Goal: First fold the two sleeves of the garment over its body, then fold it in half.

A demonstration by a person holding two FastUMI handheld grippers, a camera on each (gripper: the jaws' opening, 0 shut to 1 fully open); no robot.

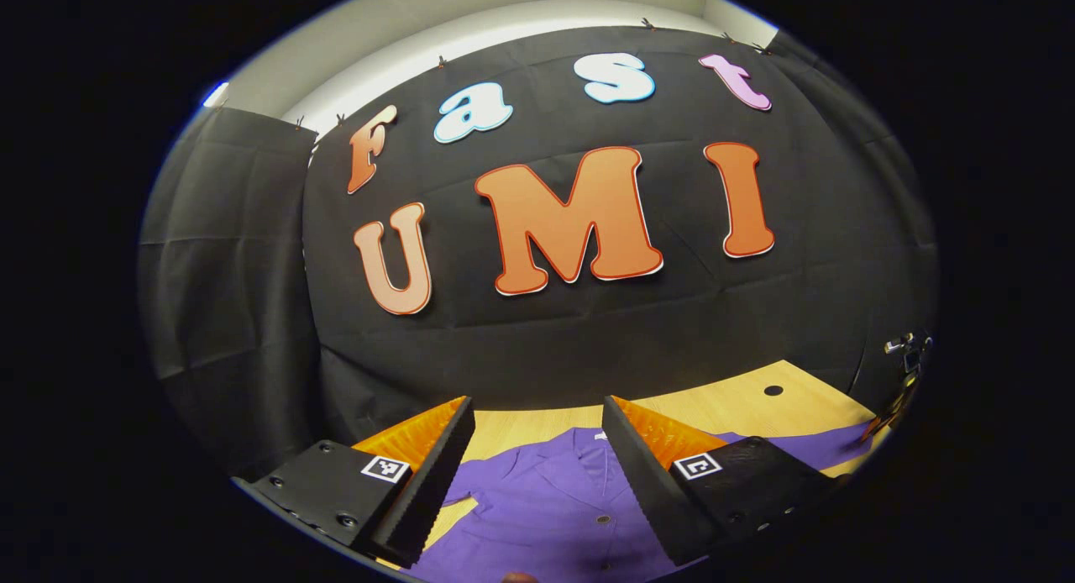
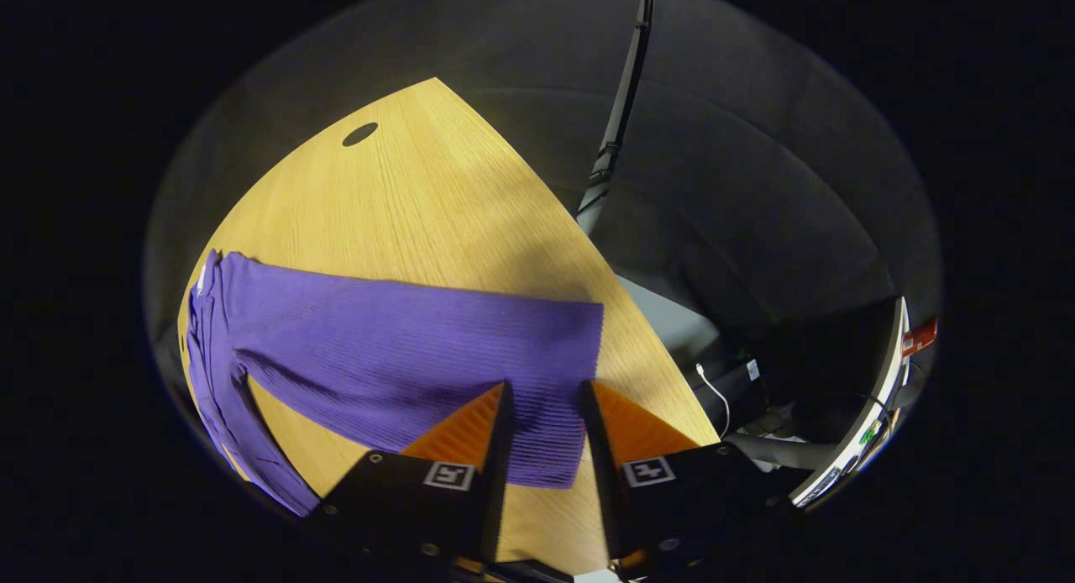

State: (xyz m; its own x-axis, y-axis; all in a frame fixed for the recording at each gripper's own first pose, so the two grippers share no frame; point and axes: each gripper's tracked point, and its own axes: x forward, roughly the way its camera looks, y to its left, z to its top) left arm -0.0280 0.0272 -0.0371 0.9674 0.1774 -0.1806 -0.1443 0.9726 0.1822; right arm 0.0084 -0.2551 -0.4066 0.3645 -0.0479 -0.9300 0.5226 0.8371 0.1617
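Right gripper [image 2: 542, 398] open, fingers straddling cuff end of purple sleeve [image 2: 403, 348] lying flat on wooden table [image 2: 437, 188], likely lined up to pinch it. Left gripper [image 1: 537, 415] open, raised; garment [image 1: 546, 499] collar spread below its fingers.

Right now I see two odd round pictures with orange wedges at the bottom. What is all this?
No robot here: a person carries two hand-held grippers, each with its own camera looking along its jaws. In the left gripper view, the left gripper hangs open above a purple garment lying on a wooden table. In the right gripper view, the right gripper is open over the cuff end of a sleeve stretched across that table. Nothing is held yet.
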